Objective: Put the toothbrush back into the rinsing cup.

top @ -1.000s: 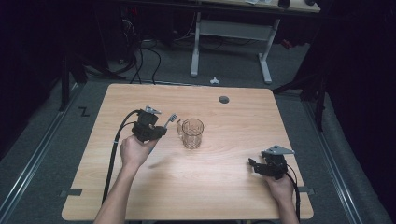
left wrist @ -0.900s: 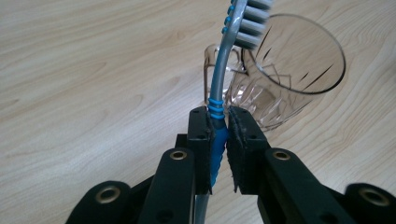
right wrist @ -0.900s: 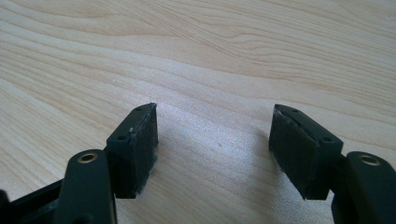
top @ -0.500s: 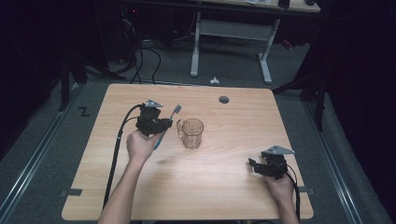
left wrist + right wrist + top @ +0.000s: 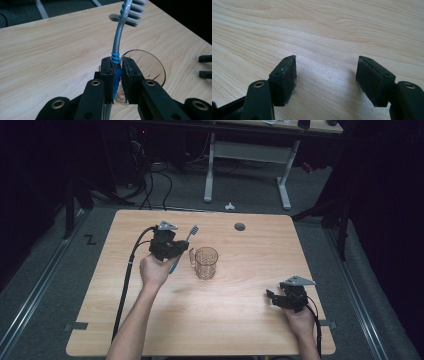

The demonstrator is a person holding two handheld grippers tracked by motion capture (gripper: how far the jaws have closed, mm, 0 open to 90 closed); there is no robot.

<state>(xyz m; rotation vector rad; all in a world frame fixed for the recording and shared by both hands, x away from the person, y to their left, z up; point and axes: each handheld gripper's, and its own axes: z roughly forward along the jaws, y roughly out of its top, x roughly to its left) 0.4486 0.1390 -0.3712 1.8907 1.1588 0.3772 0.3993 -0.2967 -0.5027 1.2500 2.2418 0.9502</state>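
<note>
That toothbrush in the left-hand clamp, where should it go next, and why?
Probably a short carry sideways until it hangs over the mouth of the glass mug, then down. The left gripper is shut on the toothbrush, bristles up, and the mug stands just beside it on the table. The right gripper rests open, apart, holding nothing.

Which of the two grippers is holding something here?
The left gripper, beside the glass mug, is shut on the blue toothbrush. The right gripper stands open over bare table.
</note>
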